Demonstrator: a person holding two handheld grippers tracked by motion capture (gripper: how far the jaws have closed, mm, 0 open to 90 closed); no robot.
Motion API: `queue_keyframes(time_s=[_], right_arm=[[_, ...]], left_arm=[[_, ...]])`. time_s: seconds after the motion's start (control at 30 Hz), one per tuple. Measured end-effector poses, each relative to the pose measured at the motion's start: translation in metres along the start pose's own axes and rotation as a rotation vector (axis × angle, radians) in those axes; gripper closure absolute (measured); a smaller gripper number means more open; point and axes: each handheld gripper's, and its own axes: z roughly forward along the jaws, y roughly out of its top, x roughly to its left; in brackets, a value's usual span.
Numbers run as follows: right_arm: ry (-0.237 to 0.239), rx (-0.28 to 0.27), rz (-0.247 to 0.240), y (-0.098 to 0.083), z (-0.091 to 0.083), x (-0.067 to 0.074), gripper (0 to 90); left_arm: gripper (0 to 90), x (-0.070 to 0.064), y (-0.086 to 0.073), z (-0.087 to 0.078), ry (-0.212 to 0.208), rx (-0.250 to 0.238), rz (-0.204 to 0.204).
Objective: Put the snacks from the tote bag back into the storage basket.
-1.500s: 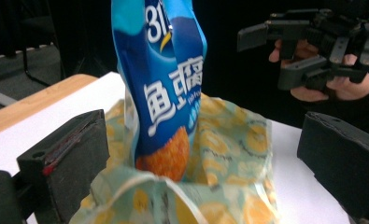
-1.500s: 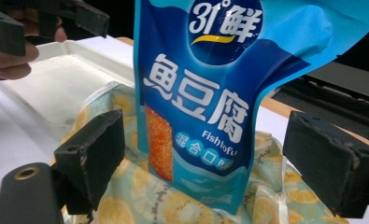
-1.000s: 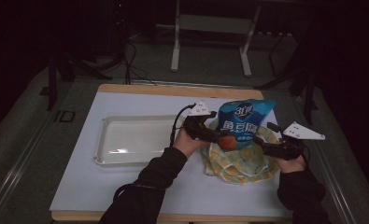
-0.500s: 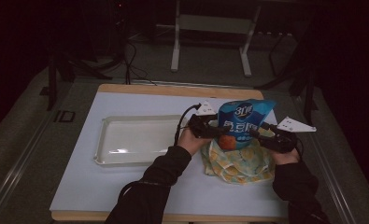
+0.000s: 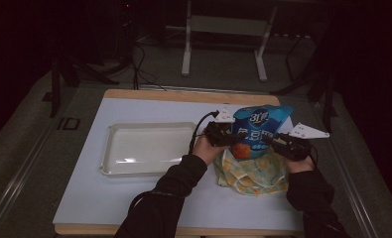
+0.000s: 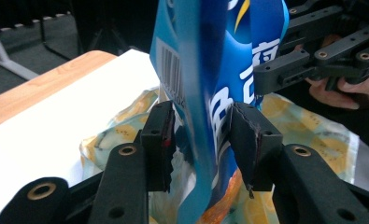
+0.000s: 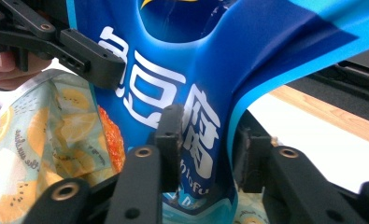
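A blue snack bag (image 5: 259,125) with white lettering stands upright over a yellow fruit-patterned pouch (image 5: 253,174) at the table's right. My left gripper (image 5: 231,140) holds the bag's left side and my right gripper (image 5: 273,141) its right side. In the left gripper view the blue bag (image 6: 219,70) runs between my left gripper's (image 6: 203,140) jaws, with the pouch (image 6: 313,135) beneath. The right gripper view has the bag (image 7: 196,56) creased between my right gripper's (image 7: 208,135) jaws, the pouch (image 7: 42,140) at lower left.
An empty white tray (image 5: 115,148) lies left of the bags on the white mat (image 5: 109,198). The wooden table edge (image 5: 183,95) runs along the far side. Dark floor, cables and a stand's legs lie beyond it.
My right gripper has shifted left and a little farther away, closing in on the bag's right side. The left gripper and the bag have barely moved.
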Motion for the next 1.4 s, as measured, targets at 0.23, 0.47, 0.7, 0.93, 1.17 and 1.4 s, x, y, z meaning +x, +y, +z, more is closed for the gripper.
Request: queue_keyframes(time_s=[0.23, 0.47, 0.7, 0.93, 1.17, 1.4], right_arm=[[0.013, 0.007, 0.006, 0.002, -0.001, 0.000, 80.4], [0.017, 0.010, 0.010, 0.004, -0.001, 0.002, 87.5], [0.010, 0.013, 0.004, 0.008, -0.004, 0.001, 88.4], [0.003, 0.013, -0.003, 0.015, -0.009, 0.002, 89.1], [0.000, -0.011, 0.000, 0.024, -0.017, 0.001, 89.2], [-0.006, -0.025, -0.012, 0.037, -0.027, 0.002, 89.3]], left_arm=[[69.3, -0.006, 0.002, 0.001, 0.048, 0.016, 0.023], [78.1, -0.006, 0.004, -0.001, 0.058, 0.023, 0.024], [84.3, -0.007, 0.009, -0.001, 0.061, 0.037, 0.024], [86.7, -0.009, 0.018, -0.004, 0.060, 0.042, 0.022], [87.2, -0.012, 0.033, -0.010, 0.062, 0.039, 0.034], [87.4, -0.016, 0.047, -0.018, 0.056, 0.028, 0.042]])
